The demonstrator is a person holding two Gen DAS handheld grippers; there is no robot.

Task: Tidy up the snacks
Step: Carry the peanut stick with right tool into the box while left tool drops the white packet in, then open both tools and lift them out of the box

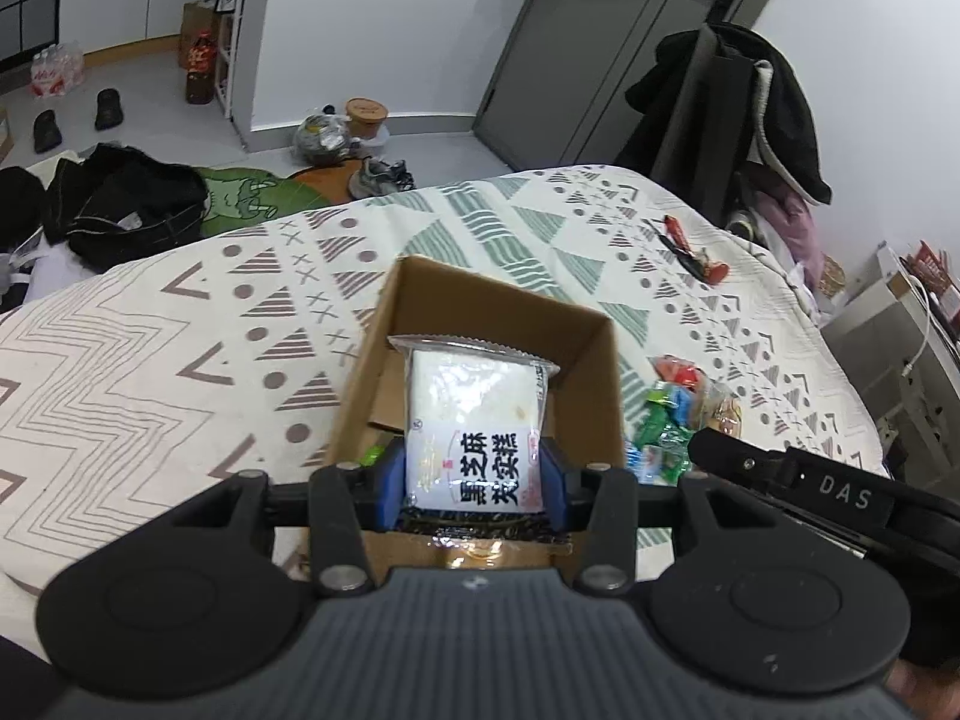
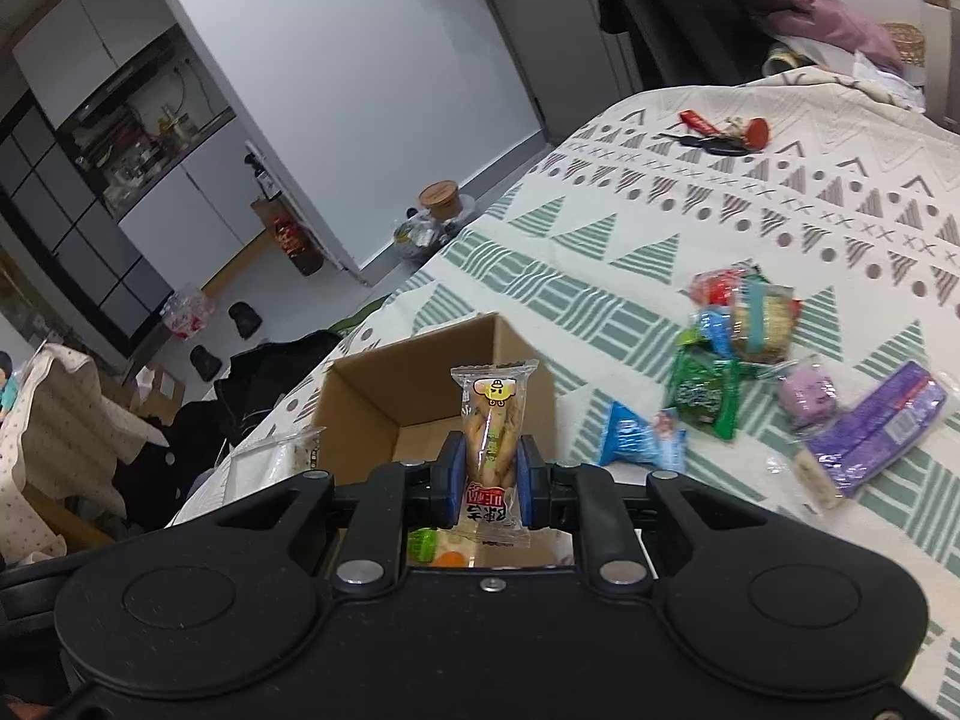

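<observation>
An open cardboard box (image 1: 522, 306) stands on the patterned bedspread; it also shows in the right wrist view (image 2: 384, 390). My left gripper (image 1: 474, 480) is shut on a white sesame cake packet (image 1: 474, 414), held upright over the box. My right gripper (image 2: 489, 474) is shut on a slim clear biscuit packet (image 2: 492, 438), also held over the box. A few wrapped snacks lie at the box bottom (image 2: 432, 546). A pile of loose snacks (image 2: 738, 336) lies on the bed right of the box, also seen in the left wrist view (image 1: 678, 408).
A purple packet (image 2: 882, 432) and a blue packet (image 2: 642, 438) lie near the pile. Keys with a red tag (image 2: 720, 132) lie farther back on the bed. Clothes, shoes and bags cover the floor to the left. The right gripper's body (image 1: 840, 498) is close beside the left one.
</observation>
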